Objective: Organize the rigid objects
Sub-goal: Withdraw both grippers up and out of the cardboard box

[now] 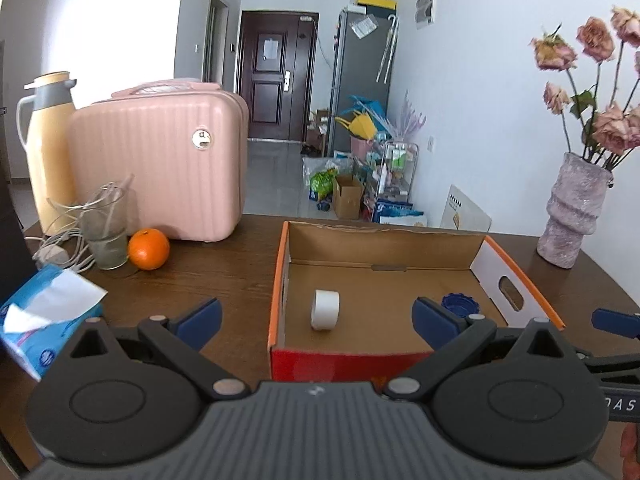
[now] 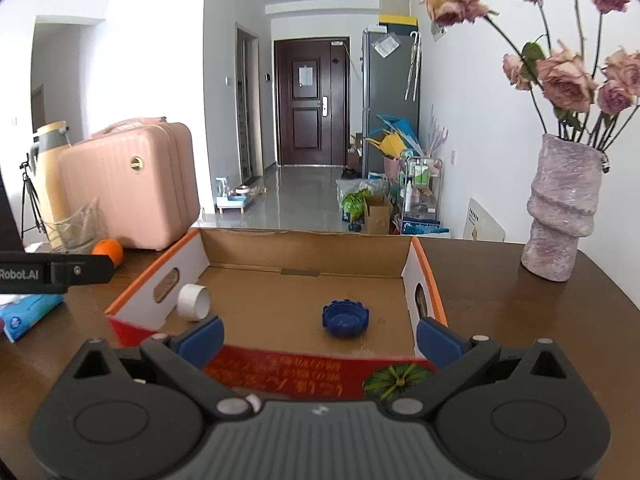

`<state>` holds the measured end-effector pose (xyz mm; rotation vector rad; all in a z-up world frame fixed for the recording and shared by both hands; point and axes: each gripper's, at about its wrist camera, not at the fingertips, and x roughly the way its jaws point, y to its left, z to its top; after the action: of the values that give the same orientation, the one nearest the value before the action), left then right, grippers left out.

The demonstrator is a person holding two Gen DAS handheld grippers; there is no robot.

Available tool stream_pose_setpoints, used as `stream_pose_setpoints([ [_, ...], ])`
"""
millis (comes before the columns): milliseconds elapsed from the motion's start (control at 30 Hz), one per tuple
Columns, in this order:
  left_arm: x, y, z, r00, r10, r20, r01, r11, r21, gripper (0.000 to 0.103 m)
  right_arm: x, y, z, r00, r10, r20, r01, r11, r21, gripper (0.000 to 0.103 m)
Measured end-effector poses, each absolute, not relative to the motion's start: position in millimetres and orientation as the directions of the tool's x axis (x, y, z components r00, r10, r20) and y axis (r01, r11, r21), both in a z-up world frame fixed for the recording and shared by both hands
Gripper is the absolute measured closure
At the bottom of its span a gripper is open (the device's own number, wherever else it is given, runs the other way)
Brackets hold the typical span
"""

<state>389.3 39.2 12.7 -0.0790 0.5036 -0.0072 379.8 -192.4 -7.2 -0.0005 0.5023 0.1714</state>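
Both the left claw (image 1: pixel 316 320) and the right claw (image 2: pixel 320 338) gape wide, gripping nothing. In the cardboard box (image 2: pixel 308 250), the white tape roll (image 1: pixel 325 309) lies at nine o'clock and the blue cap (image 2: pixel 345 319) centre; seemingly both are placed. Lift clear of the walls.

Place: a lived-in home, likely an apartment's dining area opening onto an entry hall.
Ahead of the fingers: dark wooden table (image 1: pixel 224 280); beyond it a tiled hallway ending at a dark front door (image 2: pixel 311 100).
Left of the fingers: pink suitcase (image 1: pixel 160 164), thermos jug (image 1: pixel 50 140), orange (image 1: pixel 149 249).
Right of the fingers: vase of dried roses (image 2: pixel 560 208); grey cabinet, perhaps a fridge (image 2: pixel 390 100).
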Motion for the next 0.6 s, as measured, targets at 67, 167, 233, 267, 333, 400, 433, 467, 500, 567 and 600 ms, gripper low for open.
stream_pose_setpoints([
  [67,373,40,14,0.886,-0.016,-0.464,-0.019,0.997,-0.070,0.000,364,-190,-6,0.869,0.166,-0.466,-0.166,0.985,0.040,0.000],
  [167,352,39,13,0.893,0.000,-0.451,-0.029,0.998,-0.056,0.000,337,-186,-7,0.879,0.168,-0.446,-0.173,0.984,0.030,0.000],
  [233,338,39,11,0.894,0.011,-0.448,-0.034,0.998,-0.043,0.000,321,-184,-11,0.880,0.168,-0.443,-0.177,0.984,0.021,0.000],
  [267,331,40,9,0.895,0.012,-0.445,-0.033,0.999,-0.040,0.000,313,-183,-13,0.881,0.169,-0.442,-0.179,0.984,0.019,0.000],
  [333,317,41,6,0.897,0.024,-0.442,-0.040,0.999,-0.028,0.000,300,-183,-17,0.878,0.173,-0.445,-0.185,0.983,0.018,0.000],
  [400,304,44,3,0.898,0.024,-0.440,-0.040,0.999,-0.027,0.000,288,-182,-20,0.876,0.175,-0.449,-0.187,0.982,0.019,0.000],
  [433,298,45,1,0.897,0.027,-0.441,-0.042,0.999,-0.023,0.000,283,-181,-22,0.875,0.176,-0.452,-0.188,0.982,0.017,0.000],
  [467,292,46,-1,0.897,0.032,-0.440,-0.045,0.999,-0.018,0.000,278,-181,-22,0.873,0.176,-0.455,-0.190,0.982,0.015,0.000],
  [500,286,47,-3,0.897,0.034,-0.440,-0.046,0.999,-0.017,0.000,273,-180,-23,0.873,0.176,-0.456,-0.191,0.982,0.013,0.000],
  [567,277,49,-7,0.894,0.035,-0.447,-0.047,0.999,-0.017,0.000,264,-180,-25,0.871,0.179,-0.458,-0.195,0.981,0.014,0.000],
  [600,272,50,-10,0.892,0.034,-0.450,-0.046,0.999,-0.018,0.000,259,-179,-27,0.870,0.181,-0.459,-0.196,0.981,0.014,0.000],
])
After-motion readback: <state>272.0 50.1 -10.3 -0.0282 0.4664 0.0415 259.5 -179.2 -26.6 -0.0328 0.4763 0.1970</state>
